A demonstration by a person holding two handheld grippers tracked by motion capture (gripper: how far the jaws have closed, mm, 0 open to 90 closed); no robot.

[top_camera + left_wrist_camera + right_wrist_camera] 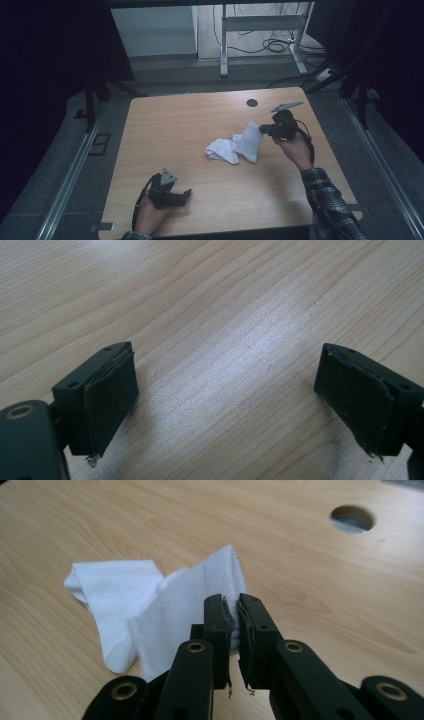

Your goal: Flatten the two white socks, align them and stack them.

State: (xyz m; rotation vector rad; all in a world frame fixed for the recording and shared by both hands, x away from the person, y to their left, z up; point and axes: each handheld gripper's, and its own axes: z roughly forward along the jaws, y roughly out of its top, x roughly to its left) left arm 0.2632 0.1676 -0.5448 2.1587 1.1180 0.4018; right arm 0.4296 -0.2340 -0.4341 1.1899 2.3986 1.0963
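One white sock pinched, one claw idle.

I had my right gripper clamped on the ribbed cuff of the sock mid-table, lifting it; possibly two socks, the crumpled folds hid that. My left gripper rested spread wide over bare wood, near the front edge.

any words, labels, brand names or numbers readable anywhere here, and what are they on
None: no readable text anywhere.
White cloth: plain ribbed fabric, no tag or print.
Right gripper, pinching the cloth's edge: bare black jaws, no marking.
Left gripper, open over the table: no marking; bare wood grain under it.
Grey plate on the right gripper: blank from the high view.
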